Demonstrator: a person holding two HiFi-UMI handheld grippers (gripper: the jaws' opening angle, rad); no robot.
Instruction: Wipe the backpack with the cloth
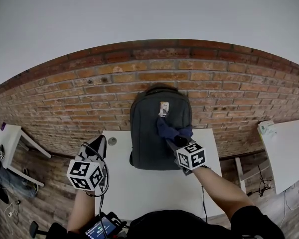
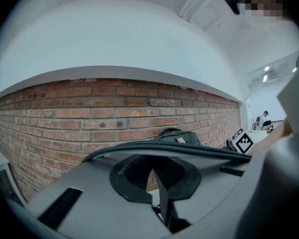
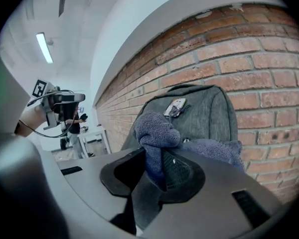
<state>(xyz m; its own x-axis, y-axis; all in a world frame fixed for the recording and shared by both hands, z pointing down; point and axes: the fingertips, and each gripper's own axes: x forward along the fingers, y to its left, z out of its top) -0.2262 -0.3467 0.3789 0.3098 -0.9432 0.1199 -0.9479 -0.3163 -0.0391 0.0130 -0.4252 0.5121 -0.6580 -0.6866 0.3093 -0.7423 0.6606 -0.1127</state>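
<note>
A dark grey backpack [image 1: 152, 133] stands upright on the white table [image 1: 139, 183], leaning against the brick wall. It also shows in the left gripper view as the backpack [image 2: 179, 135] and in the right gripper view as the backpack [image 3: 209, 108]. My right gripper [image 1: 172, 141] is shut on a blue cloth [image 1: 173, 130], which is pressed to the backpack's upper front, below a small tag [image 1: 164, 108]. Along the right gripper [image 3: 159, 171], the cloth [image 3: 157, 131] bunches out of the jaws. My left gripper [image 1: 98, 144] hovers left of the backpack, apart from it. The left gripper [image 2: 157, 176] is shut on nothing.
The brick wall [image 1: 89, 93] runs right behind the table. A small round disc [image 1: 112, 141] lies on the table near the left gripper. Another white table [image 1: 289, 153] stands at the right, and a smaller one [image 1: 10, 133] at the left.
</note>
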